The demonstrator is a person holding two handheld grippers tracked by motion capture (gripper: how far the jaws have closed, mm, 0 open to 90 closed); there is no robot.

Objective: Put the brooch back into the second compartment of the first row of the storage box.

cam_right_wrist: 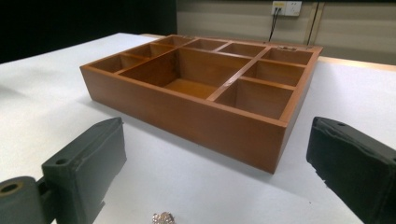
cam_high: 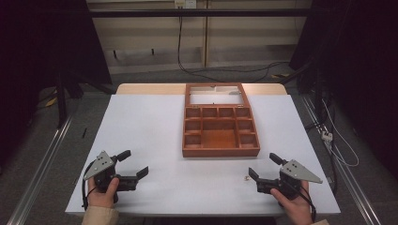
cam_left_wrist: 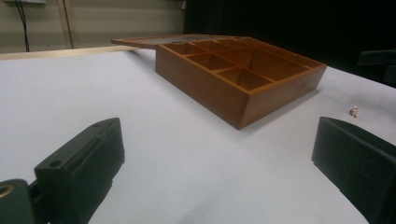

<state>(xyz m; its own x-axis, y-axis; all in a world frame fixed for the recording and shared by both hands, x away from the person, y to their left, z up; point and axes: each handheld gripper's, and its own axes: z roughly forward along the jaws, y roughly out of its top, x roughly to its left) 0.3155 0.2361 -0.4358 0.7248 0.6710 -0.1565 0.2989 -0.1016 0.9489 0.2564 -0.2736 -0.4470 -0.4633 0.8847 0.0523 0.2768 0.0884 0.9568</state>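
A brown wooden box (cam_high: 220, 152) with several open compartments sits at the middle of the white table, its framed lid (cam_high: 189, 95) laid back flat behind it. A tiny pale trinket (cam_high: 245, 178) lies on the table near the front right. My left gripper (cam_high: 136, 162) rests open at the front left, holding nothing. My right gripper (cam_high: 262, 165) is open beside the trinket, just right of it. In the left gripper view the box (cam_left_wrist: 201, 88) stands ahead and the trinket (cam_left_wrist: 354, 111) far right. In the right gripper view the trinket (cam_right_wrist: 163, 217) lies low between the jaws, the box (cam_right_wrist: 187, 121) beyond.
The white table top (cam_high: 150, 126) spreads wide to the left and front of the box. A wooden strip (cam_high: 145, 88) edges the table's far side. Cables (cam_high: 225, 71) run across the floor behind, and a metal rail (cam_high: 42, 159) lies along the left.
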